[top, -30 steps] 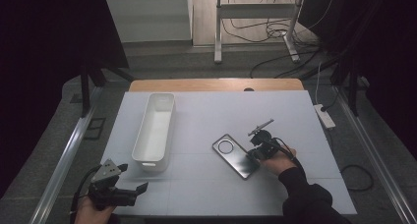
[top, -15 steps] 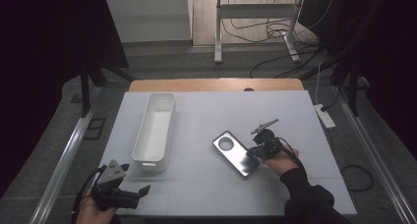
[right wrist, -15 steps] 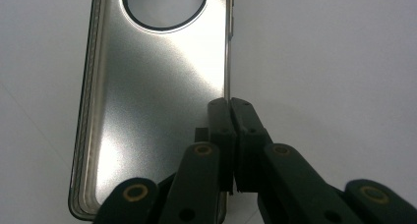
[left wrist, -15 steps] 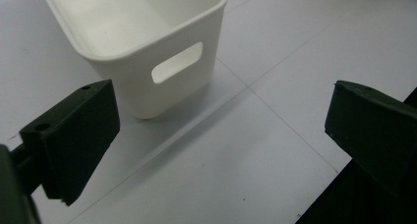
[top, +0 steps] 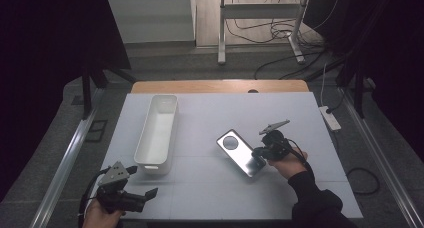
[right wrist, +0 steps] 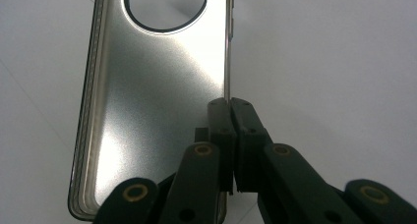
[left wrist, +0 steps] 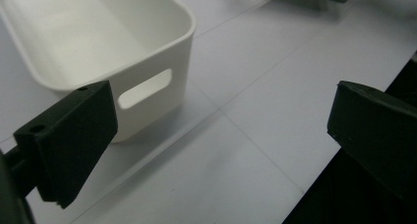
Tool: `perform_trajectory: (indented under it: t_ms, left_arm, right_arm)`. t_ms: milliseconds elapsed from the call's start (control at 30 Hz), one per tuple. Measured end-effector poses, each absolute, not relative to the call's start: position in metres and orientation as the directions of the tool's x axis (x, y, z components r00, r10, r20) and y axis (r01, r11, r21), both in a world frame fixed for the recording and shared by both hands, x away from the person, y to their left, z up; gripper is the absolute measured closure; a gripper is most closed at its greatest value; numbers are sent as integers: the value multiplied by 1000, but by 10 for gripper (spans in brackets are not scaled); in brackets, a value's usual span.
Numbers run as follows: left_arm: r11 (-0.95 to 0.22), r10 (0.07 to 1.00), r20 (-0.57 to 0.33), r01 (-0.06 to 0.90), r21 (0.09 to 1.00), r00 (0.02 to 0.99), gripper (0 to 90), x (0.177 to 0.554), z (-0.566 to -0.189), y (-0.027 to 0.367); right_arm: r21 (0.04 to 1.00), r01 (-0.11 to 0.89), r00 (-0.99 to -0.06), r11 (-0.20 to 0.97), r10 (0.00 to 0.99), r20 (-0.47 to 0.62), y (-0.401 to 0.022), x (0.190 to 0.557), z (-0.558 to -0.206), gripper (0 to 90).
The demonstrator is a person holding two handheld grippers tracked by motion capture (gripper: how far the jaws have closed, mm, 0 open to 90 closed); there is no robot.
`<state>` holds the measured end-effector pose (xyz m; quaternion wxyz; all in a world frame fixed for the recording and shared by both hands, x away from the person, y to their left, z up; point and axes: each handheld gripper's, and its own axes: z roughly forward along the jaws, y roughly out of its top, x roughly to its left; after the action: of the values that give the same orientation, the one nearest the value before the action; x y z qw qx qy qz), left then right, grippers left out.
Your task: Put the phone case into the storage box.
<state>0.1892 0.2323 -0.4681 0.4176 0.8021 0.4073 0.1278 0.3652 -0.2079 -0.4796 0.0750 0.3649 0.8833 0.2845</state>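
We start with the desk (top: 210, 113), a white top with 2 things on it. The bin (top: 157, 133) lies lengthwise near the left edge, empty, just where it was 1 second ago. The case (top: 241, 153), a silvery phone case with 1 round cutout, sits right of the desk's middle, slanting toward the near edge; across the last second its near end has swung a little, so we judge the lift is only beginning.

The right gripper (top: 261, 153) has its jaws together on the case's side wall, the thin rim pinched between the pads, as the right gripper view (right wrist: 230, 105) makes plain. The grip looks narrow, so we expect the case may pivot when raised.

The left gripper (top: 145, 194) hangs over the near left corner, jaws apart with nothing between them, having drifted slightly along the near edge. In its own view the bin (left wrist: 98, 42) lies just ahead of it.
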Motion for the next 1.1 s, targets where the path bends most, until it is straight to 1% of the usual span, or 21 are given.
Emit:
perform_trajectory:
  t_ms: [100, 300, 500, 733, 833, 967, 1100]
  left_arm:
    - [-322, 750, -137, 538, 779, 647, 0, 191, -467, 228]
    - [-304, 707, -181, 524, 795, 684, 0, 197, -465, 214]
    - [-308, 673, -177, 490, 815, 718, 0, 203, -463, 199]
    - [-300, 640, -199, 480, 825, 742, 0, 216, -464, 181]
    - [-303, 633, -197, 474, 826, 749, 0, 221, -464, 176]
    - [-342, 609, -153, 432, 834, 778, 0, 229, -463, 165]
    - [-345, 599, -158, 431, 834, 785, 0, 237, -462, 155]
  right_arm:
    - [573, 595, -722, 564, 689, 71, -210, 365, -477, 885]
    - [593, 591, -714, 546, 696, 71, -212, 364, -473, 885]
    - [616, 580, -713, 533, 698, 68, -213, 362, -468, 885]
    - [645, 558, -716, 522, 695, 57, -216, 360, -461, 885]
    - [652, 557, -715, 515, 696, 62, -217, 359, -460, 885]
    - [649, 566, -707, 508, 704, 66, -218, 358, -458, 885]
    - [656, 563, -705, 503, 706, 64, -218, 357, -457, 884]
